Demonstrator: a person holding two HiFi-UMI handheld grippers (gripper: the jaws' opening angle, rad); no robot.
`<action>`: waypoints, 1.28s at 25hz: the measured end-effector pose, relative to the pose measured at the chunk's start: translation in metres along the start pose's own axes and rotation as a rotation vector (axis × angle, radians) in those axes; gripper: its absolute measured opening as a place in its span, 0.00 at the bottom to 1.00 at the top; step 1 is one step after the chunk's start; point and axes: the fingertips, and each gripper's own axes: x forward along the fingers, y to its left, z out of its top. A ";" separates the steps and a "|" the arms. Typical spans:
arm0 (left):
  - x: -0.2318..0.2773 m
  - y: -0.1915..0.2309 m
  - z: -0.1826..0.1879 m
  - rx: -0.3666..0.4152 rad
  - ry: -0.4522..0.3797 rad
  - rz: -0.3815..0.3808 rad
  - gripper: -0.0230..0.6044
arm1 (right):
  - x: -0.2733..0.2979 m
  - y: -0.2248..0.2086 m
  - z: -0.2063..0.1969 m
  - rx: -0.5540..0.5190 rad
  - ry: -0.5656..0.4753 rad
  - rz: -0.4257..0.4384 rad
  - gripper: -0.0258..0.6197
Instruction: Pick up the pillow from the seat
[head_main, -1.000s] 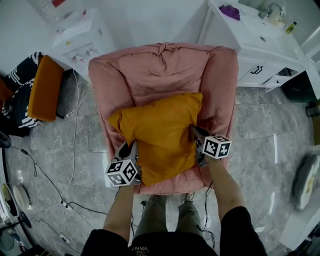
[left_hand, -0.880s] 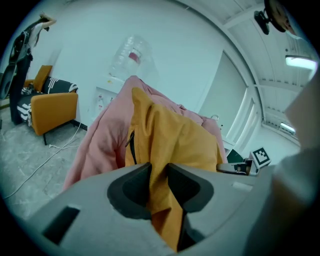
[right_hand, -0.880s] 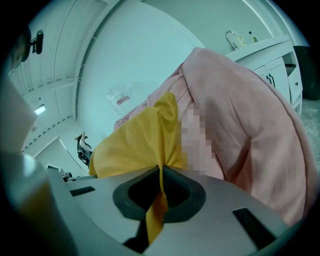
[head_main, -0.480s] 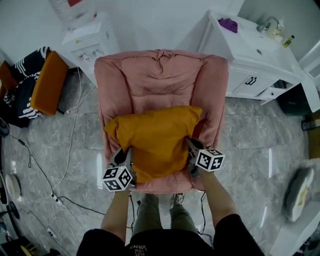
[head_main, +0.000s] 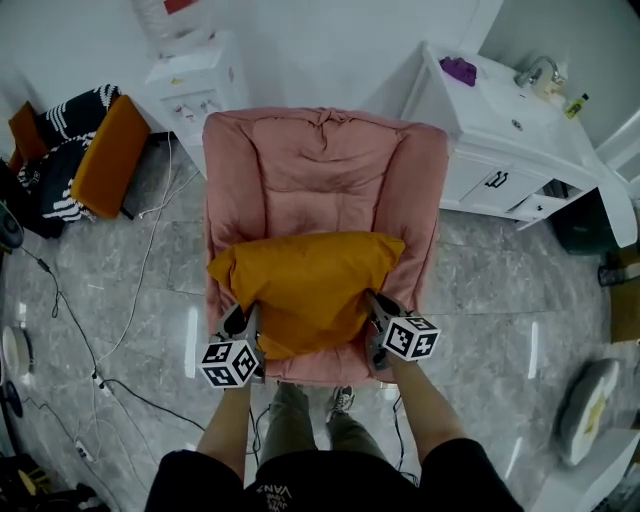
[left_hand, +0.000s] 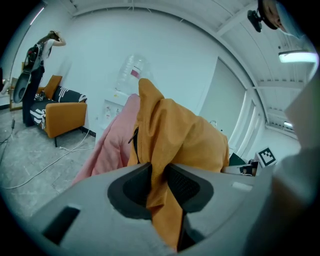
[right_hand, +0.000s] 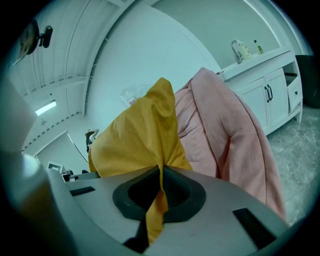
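Pillow (head_main: 305, 290) edges pinched between left gripper (head_main: 243, 322) jaws and right gripper (head_main: 375, 308) jaws; raised further off armchair (head_main: 325, 170) seat than a second ago.

Home-like room, pink armchair (head_main: 320, 185), white sink cabinet (head_main: 500, 120), orange sofa (head_main: 108, 157), marble-tile floor (head_main: 485, 290)

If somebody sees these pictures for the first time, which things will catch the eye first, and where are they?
The mustard-yellow pillow stands out first, in the middle of the head view, over the front of the pink armchair. The left gripper and the right gripper each pinch one edge of it, one on either side. A white sink cabinet stands at the upper right of that view.
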 end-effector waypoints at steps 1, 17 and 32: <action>-0.004 -0.002 -0.001 0.004 -0.004 0.003 0.19 | -0.004 0.002 -0.001 -0.001 0.000 0.003 0.06; -0.075 -0.037 -0.011 0.032 -0.031 0.024 0.17 | -0.069 0.033 -0.012 -0.097 0.013 0.063 0.06; -0.113 -0.062 0.017 0.063 -0.087 0.048 0.15 | -0.101 0.062 0.012 -0.190 -0.021 0.127 0.05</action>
